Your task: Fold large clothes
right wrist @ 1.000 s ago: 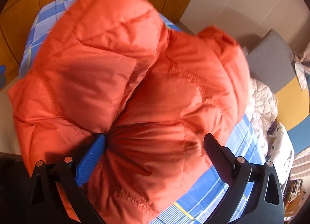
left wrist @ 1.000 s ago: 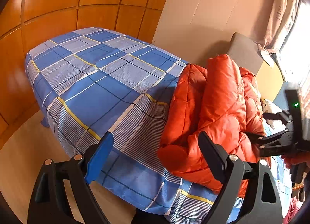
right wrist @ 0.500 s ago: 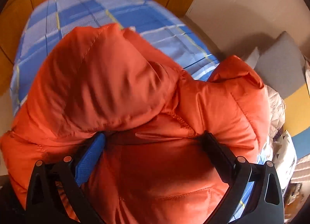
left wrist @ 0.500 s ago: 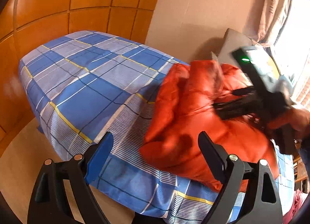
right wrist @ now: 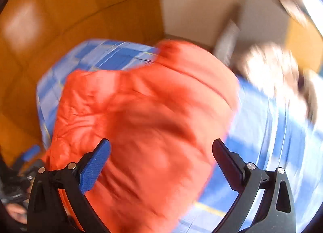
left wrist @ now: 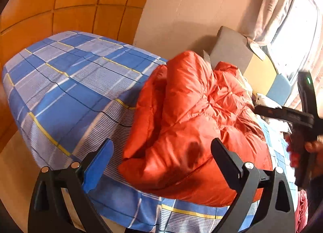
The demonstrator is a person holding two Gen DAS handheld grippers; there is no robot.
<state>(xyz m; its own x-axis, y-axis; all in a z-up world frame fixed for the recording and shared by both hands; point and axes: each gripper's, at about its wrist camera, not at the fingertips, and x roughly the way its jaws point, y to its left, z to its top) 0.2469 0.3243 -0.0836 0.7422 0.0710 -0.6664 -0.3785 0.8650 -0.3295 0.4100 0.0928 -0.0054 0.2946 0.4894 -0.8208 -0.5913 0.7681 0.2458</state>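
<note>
An orange puffer jacket (left wrist: 193, 124) lies bunched in a folded heap on the blue checked bed (left wrist: 76, 91). My left gripper (left wrist: 161, 164) is open and empty, just in front of the jacket's near edge. My right gripper (right wrist: 161, 160) is open and empty above the jacket (right wrist: 153, 124); this view is blurred by motion. The right gripper also shows in the left wrist view (left wrist: 260, 111) at the jacket's right side, held by a hand.
Orange wood panels (left wrist: 60, 7) line the wall behind the bed. A grey cushion (left wrist: 230, 49), yellow and blue cushions and pale bedding (right wrist: 268, 71) lie at the head of the bed. A curtained window (left wrist: 292, 21) is at the right. Floor (left wrist: 14, 182) lies left of the bed.
My right gripper let go of the jacket and pulled back to the right and up. The jacket dropped onto the bed in a heap. My left gripper stayed open and shifted slightly.
</note>
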